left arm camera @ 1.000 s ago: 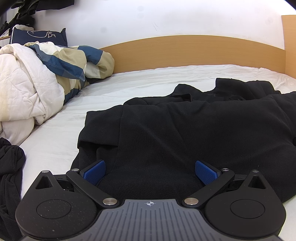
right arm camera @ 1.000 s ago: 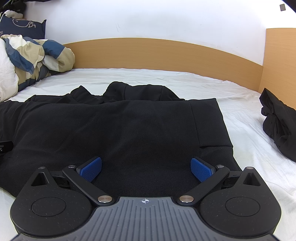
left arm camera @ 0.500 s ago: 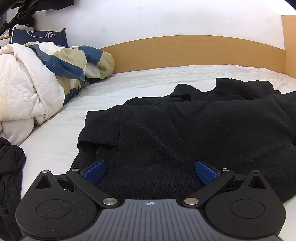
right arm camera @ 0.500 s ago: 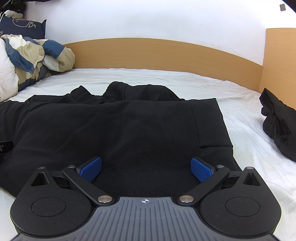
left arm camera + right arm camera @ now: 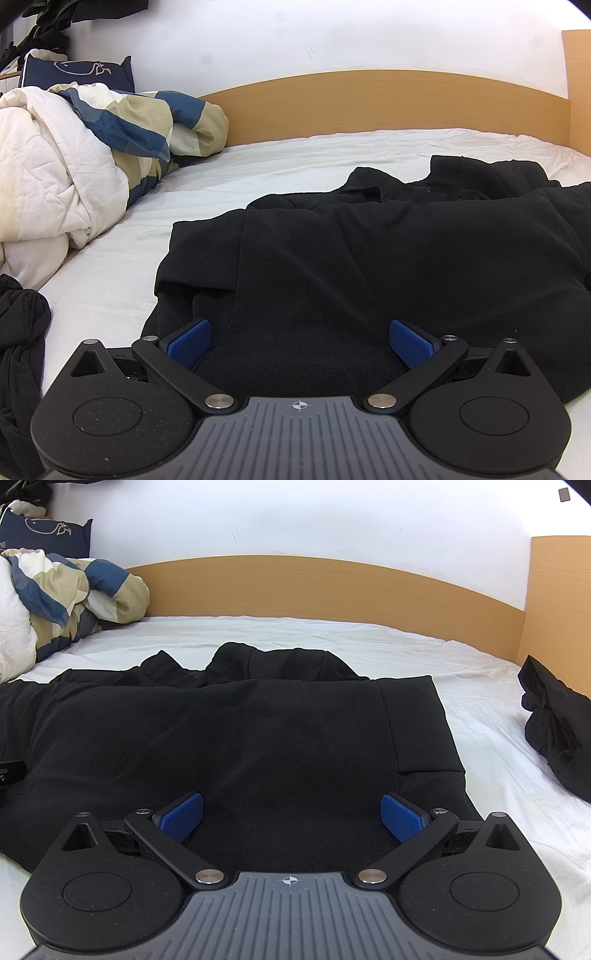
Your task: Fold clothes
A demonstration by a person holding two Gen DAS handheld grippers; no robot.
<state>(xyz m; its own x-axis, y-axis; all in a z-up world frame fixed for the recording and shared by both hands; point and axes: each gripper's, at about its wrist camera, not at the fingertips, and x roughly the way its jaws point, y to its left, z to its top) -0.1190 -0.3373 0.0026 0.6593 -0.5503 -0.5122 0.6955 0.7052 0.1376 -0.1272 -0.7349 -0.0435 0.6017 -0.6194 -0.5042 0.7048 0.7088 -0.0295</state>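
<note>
Holding my left gripper (image 5: 299, 343) low over the near hem of the black garment (image 5: 388, 266), I see its blue pads (image 5: 189, 342) spread wide with nothing between them. My right gripper (image 5: 291, 818) is likewise spread and empty over the same cloth (image 5: 240, 738). The garment lies fairly flat on the white sheet (image 5: 295, 635), its far collar end bunched and hard to read. Its right side runs out of the left view. Another dark heap (image 5: 554, 723) sits apart at the right.
</note>
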